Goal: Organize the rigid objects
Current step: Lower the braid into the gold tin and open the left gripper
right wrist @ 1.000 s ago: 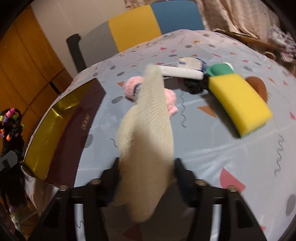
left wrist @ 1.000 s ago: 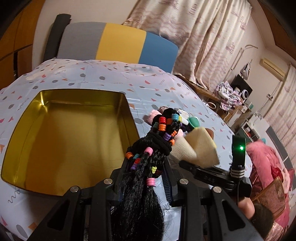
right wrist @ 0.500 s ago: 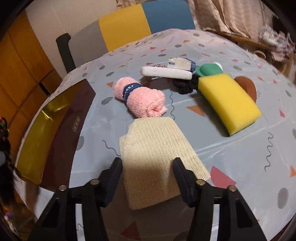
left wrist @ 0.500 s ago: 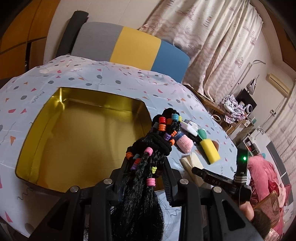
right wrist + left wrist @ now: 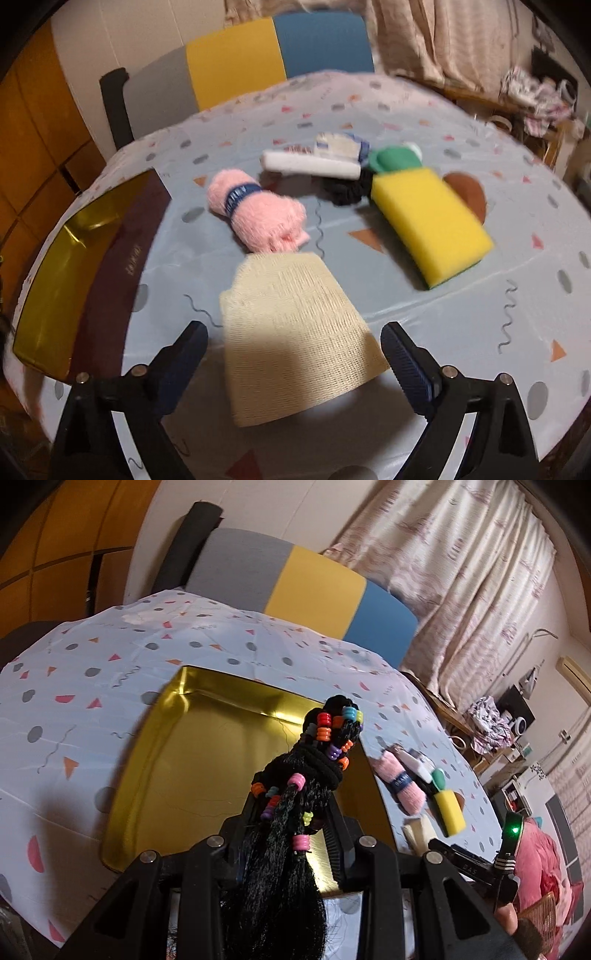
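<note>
Beaded black hair extension (image 5: 295, 797), clamped in the left gripper (image 5: 291, 834) jaws over the open gold tin (image 5: 177, 760), ready for dropping in; right gripper (image 5: 291, 354), jaws just opened wide, straddles the released beige cloth (image 5: 295, 325) on the counter (image 5: 480, 332).

your right gripper (image 5: 293, 354) has just been opening; its jaws stand wide either side of the beige cloth (image 5: 295, 332), lying flat on the table (image 5: 517, 295), not pressing it. beyond lie a pink towel roll (image 5: 255, 214) and yellow sponge (image 5: 432, 225).
</note>
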Motion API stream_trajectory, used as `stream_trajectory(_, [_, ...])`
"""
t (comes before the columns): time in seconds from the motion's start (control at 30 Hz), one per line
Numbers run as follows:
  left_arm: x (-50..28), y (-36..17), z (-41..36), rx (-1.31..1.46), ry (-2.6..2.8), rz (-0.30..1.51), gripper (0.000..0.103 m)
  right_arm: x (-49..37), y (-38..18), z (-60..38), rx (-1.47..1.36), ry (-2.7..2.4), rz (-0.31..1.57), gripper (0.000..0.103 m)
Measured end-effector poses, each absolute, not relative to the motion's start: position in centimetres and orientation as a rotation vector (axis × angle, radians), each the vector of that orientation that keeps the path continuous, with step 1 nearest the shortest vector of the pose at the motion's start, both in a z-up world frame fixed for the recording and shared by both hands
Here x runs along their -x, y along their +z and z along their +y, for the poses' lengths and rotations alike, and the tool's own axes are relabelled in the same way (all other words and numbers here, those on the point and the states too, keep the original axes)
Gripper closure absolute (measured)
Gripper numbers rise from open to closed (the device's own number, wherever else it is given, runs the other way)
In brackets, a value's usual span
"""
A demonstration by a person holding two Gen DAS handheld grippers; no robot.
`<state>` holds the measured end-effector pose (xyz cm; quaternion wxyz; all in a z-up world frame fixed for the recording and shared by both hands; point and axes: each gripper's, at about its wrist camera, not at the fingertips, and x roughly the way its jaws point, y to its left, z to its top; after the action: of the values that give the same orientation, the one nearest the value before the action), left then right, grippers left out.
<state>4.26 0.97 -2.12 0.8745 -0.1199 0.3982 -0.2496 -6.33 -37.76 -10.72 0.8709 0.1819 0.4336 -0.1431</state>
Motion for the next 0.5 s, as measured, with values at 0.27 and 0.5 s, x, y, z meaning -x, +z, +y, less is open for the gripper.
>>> stream_trajectory(0.27, [-8.0,-2.4,1.9,0.232,-0.469,0.865,0.071,5.2,-12.0,-36.4,-0.289,-0.295,0.981,0.020])
stream_trajectory(0.5, [-11.9,-4.1,2.0,0.259,-0.427,0.950,0.071,5.1,-11.4,-34.8,-0.218,-0.209,0.960,0.069])
